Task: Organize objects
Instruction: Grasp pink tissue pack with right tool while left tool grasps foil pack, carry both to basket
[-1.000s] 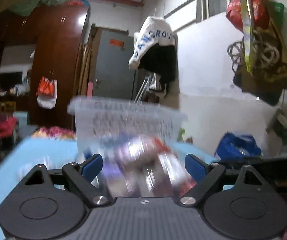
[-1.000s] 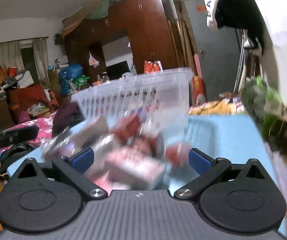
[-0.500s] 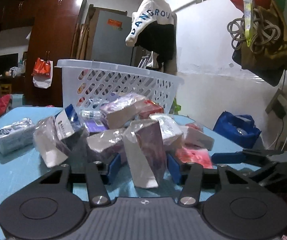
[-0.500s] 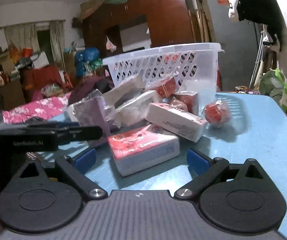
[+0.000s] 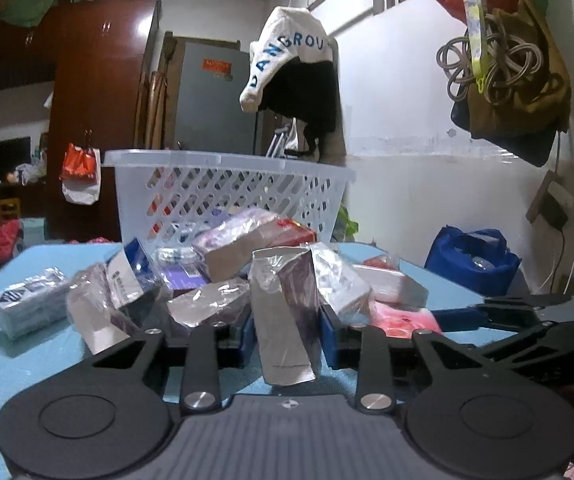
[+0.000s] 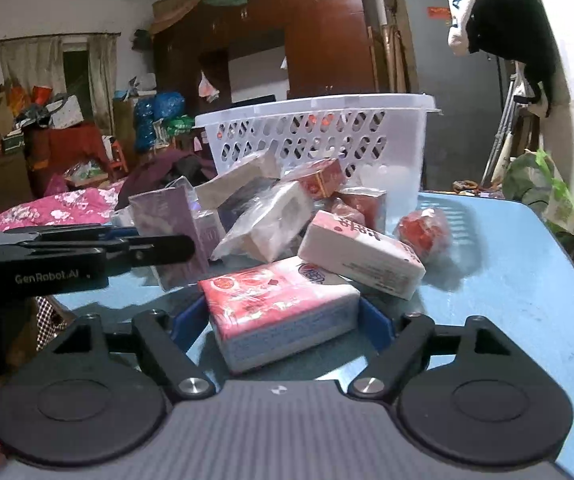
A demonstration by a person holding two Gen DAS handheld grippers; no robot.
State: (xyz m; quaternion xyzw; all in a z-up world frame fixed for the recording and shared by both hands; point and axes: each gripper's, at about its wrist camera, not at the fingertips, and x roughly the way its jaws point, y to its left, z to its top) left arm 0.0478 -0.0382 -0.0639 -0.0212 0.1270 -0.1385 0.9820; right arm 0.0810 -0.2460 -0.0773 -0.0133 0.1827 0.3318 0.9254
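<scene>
Two grippers working a heap of wrapped packets on a blue table [image 6: 519,288].

The left gripper [image 5: 285,330] is gripping an upright purple packet [image 5: 283,320] in crinkly shiny film, its blue pads pressing both sides. The right gripper [image 6: 283,320] is closing its jaws around a flat, soft red-and-white tissue pack [image 6: 283,304] lying between them, pads near but seemingly not pressing. At twelve o'clock a white lattice plastic basket [image 6: 319,136] is standing behind the heap; a round red packet [image 6: 423,232] is lying at two o'clock.
</scene>
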